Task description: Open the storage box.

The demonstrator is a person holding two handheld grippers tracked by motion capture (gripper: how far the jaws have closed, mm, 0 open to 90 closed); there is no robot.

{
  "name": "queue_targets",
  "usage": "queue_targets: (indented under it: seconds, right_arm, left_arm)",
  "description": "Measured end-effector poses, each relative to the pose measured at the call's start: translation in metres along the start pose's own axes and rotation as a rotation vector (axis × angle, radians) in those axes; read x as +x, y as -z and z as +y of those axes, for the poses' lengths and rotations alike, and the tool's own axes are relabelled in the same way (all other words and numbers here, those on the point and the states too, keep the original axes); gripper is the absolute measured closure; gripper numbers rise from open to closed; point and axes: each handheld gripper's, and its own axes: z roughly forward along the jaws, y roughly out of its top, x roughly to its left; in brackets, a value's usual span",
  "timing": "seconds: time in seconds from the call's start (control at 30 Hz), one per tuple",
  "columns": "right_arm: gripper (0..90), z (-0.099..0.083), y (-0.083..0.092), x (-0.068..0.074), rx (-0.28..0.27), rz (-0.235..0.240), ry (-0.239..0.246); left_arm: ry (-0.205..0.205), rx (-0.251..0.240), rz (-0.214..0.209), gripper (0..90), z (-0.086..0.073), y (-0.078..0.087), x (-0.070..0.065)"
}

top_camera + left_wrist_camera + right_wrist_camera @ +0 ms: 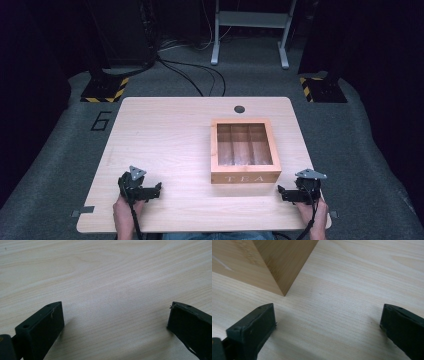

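A wooden tea box point(244, 149) with a clear lid and the word TEA on its front stands right of the table's middle. Its near corner point(279, 267) rises just ahead of my right gripper point(328, 315), whose jaws stand wide apart with bare tabletop between them. From above, that right gripper point(287, 193) rests at the table's front right, pointing left toward the box. My left gripper point(155, 189) lies at the front left, pointing right. Its jaws point(115, 315) are spread wide over plain wood, holding nothing.
The light wooden table point(165, 135) has a round cable hole point(239, 108) near its far edge. Grey carpet surrounds it, with a "6" mark point(101, 120) at the left, cables, and stand feet with yellow-black tape point(106, 90) behind.
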Motion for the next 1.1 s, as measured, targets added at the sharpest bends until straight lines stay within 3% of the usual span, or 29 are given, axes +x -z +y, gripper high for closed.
queue_targets:
  seconds: [0.33, 0.47, 0.53, 0.83, 1.1]
  right_arm:
    - [0.0, 0.002, 0.001, -0.001, 0.020, 0.030, 0.008]
    - [0.0, 0.003, 0.005, -0.003, -0.008, 0.057, -0.028]
    - [0.0, 0.006, 0.011, -0.001, -0.028, 0.053, -0.011]
    - [0.0, 0.025, 0.026, 0.015, -0.081, 0.121, 0.033]
    - [8.7, 0.039, 0.025, 0.027, -0.113, 0.143, 0.076]
  left_arm:
    - [0.008, 0.002, -0.007, 0.4, 0.000, 0.000, 0.001]
    - [0.006, 0.006, -0.009, 0.4, 0.001, 0.000, 0.002]
    - [0.005, 0.006, -0.009, 0.4, 0.000, 0.000, 0.002]
    - [0.002, 0.002, -0.003, 0.4, 0.000, 0.000, 0.000]
    - [0.002, 0.000, 0.002, 0.4, 0.000, 0.000, 0.000]
